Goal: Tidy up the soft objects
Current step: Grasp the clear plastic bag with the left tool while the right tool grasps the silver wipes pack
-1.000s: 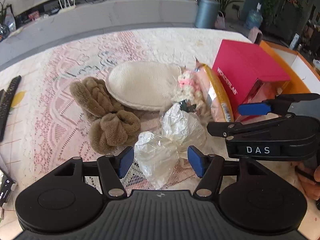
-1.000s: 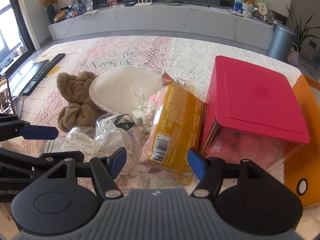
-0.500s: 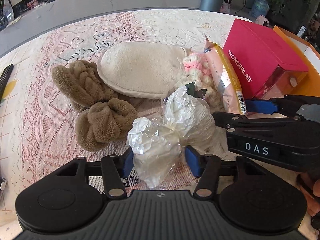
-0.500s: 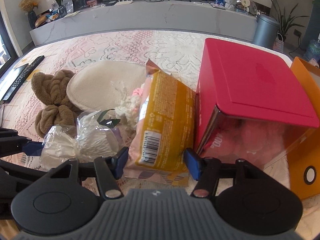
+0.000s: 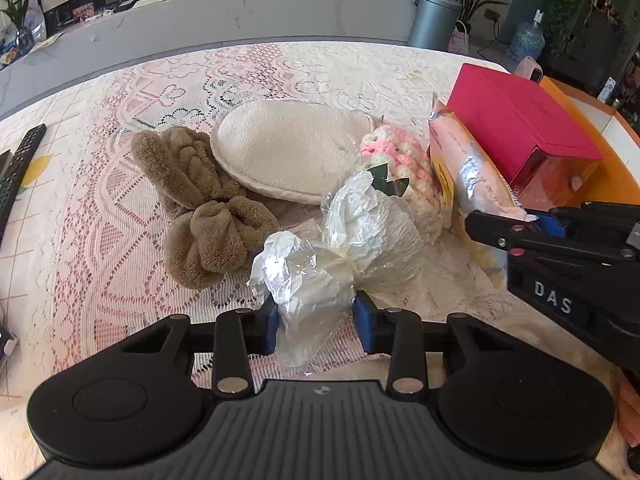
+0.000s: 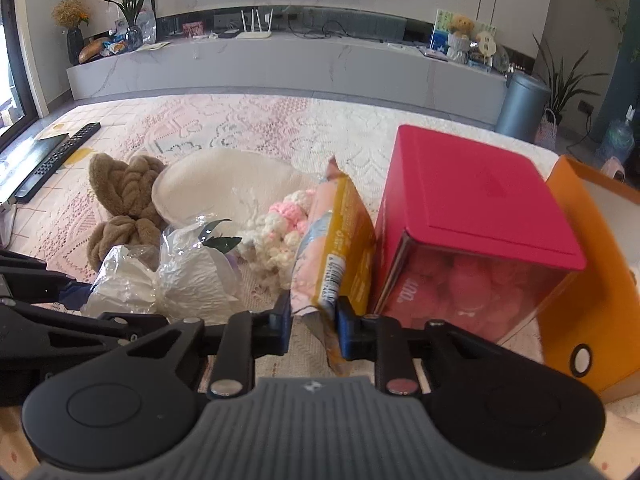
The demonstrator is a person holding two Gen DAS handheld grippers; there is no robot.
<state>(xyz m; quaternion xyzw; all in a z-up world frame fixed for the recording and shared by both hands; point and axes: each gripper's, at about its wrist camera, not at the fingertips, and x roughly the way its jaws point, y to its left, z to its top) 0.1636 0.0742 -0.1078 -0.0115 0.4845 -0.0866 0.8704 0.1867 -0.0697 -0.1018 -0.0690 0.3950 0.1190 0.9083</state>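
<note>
The clear plastic bag of white stuffing [image 5: 316, 280] lies at table centre, left gripper [image 5: 316, 322] closing, blue pads pressing its near end. At its 3 o'clock, the right gripper [image 6: 314, 322] closes, pinching the pink-and-yellow packet [image 6: 340, 248] beside the red box [image 6: 476, 204].

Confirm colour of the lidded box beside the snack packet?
Magenta-red lid on the box, translucent reddish walls; clearest in the right wrist view.
</note>
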